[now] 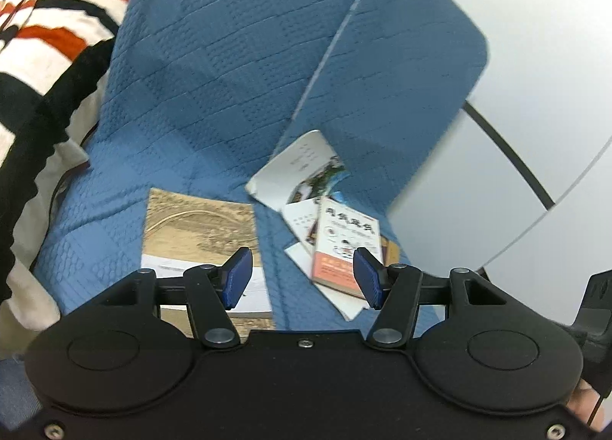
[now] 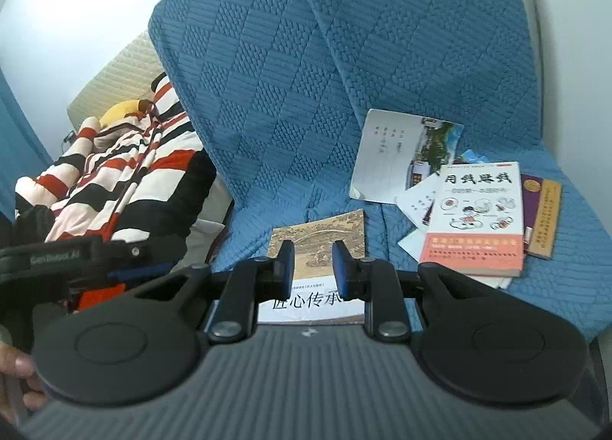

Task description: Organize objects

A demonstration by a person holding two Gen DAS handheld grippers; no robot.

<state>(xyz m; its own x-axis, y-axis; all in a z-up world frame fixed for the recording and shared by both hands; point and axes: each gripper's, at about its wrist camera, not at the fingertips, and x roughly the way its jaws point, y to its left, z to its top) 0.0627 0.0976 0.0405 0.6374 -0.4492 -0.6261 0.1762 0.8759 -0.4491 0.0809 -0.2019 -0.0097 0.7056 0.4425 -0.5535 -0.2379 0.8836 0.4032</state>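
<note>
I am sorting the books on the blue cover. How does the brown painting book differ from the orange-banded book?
The painting book shows an old brown landscape above a white band; the orange-banded book is white with cartoon drawings above an orange band. The painting book lies alone on the blue cover; the orange-banded book rests on a pile of cards and another book. Both lie flat, face up.

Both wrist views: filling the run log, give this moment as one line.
left gripper: jaws open, empty | right gripper: open, empty | books: unsorted on blue cover
</note>
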